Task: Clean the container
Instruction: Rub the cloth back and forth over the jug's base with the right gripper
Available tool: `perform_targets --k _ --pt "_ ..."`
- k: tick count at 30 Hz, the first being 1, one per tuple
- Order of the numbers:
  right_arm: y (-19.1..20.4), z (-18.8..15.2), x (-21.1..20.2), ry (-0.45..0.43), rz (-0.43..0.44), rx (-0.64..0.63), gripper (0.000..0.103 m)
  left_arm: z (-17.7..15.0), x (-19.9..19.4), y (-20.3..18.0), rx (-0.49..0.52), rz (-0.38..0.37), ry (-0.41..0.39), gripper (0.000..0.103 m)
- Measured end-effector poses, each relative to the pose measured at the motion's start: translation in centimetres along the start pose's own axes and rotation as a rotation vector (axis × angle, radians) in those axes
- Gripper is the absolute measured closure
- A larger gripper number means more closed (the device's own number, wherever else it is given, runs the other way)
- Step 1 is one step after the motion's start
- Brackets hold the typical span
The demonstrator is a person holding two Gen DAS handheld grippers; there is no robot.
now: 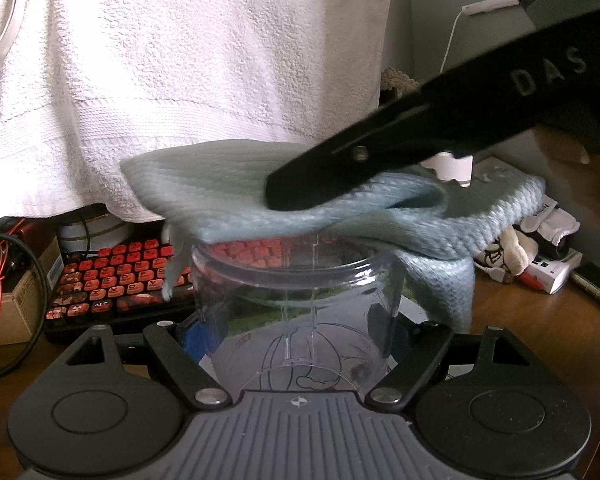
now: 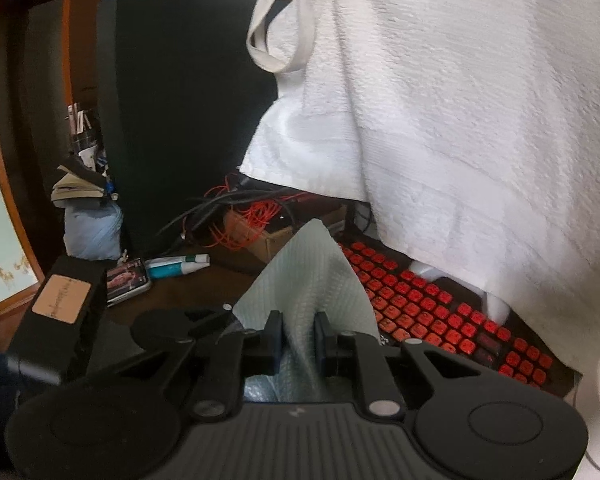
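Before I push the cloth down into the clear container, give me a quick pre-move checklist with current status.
1. Left tool holding the clear container: ok, its fingers sit on both sides of the wall.
2. Right tool clamped on the light blue cloth: ok, fabric is pinched between the pads.
3. Cloth over the container mouth: ok, it drapes across the rim in the left wrist view.
4. Container interior empty: cannot tell, the cloth covers the opening.
5. Container resting on the desk: cannot tell, its base is hidden behind the tool.
6. Clearance from the red-keyed keyboard: ok, it lies behind the container.
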State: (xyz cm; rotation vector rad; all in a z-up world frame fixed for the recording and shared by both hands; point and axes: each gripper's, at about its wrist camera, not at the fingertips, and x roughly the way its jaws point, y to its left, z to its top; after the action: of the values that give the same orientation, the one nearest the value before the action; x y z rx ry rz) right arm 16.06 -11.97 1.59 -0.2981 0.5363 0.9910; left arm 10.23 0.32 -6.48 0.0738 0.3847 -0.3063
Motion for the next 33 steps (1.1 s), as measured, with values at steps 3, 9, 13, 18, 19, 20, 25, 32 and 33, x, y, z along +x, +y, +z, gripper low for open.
perform_targets --k 3,9,13,18,19,20,25,32,33 --pt "0.0 -0.3 -0.5 0.002 -0.013 0.011 0.088 -0.2 0.2 0.4 -0.001 -0.002 0.000 0.020" --pt "0.7 -1.0 -1.6 0.008 -0.024 0.019 0.088 -0.2 0.1 0.5 -0.002 -0.003 -0.001 0.020" --pt "1.6 -1.3 -2.1 0.010 -0.006 0.014 0.088 -0.2 0.0 0.4 -0.001 -0.002 -0.001 0.020" --pt "2.3 -1.1 -1.8 0.006 0.019 0.011 0.088 -0.1 0.0 0.5 -0.004 0.001 -0.002 0.020" --pt "2.4 -1.0 -1.6 0.002 0.023 0.008 0.088 -0.2 0.0 0.5 -0.005 0.002 -0.003 0.020" --pt "2.5 -0.9 -1.4 -0.002 0.026 0.006 0.088 -0.2 0.0 0.5 -0.007 0.003 -0.003 0.020" --pt "3.2 -0.5 -0.4 -0.027 0.013 -0.029 0.088 -0.2 0.0 0.4 -0.006 0.005 -0.001 0.020" --pt "1.5 0.1 0.4 -0.023 0.034 -0.010 0.088 -0.2 0.2 0.3 -0.002 0.006 0.000 0.020" --pt "1.3 0.1 0.4 -0.022 0.026 -0.013 0.088 -0.2 0.2 0.3 -0.002 0.006 0.000 0.020"
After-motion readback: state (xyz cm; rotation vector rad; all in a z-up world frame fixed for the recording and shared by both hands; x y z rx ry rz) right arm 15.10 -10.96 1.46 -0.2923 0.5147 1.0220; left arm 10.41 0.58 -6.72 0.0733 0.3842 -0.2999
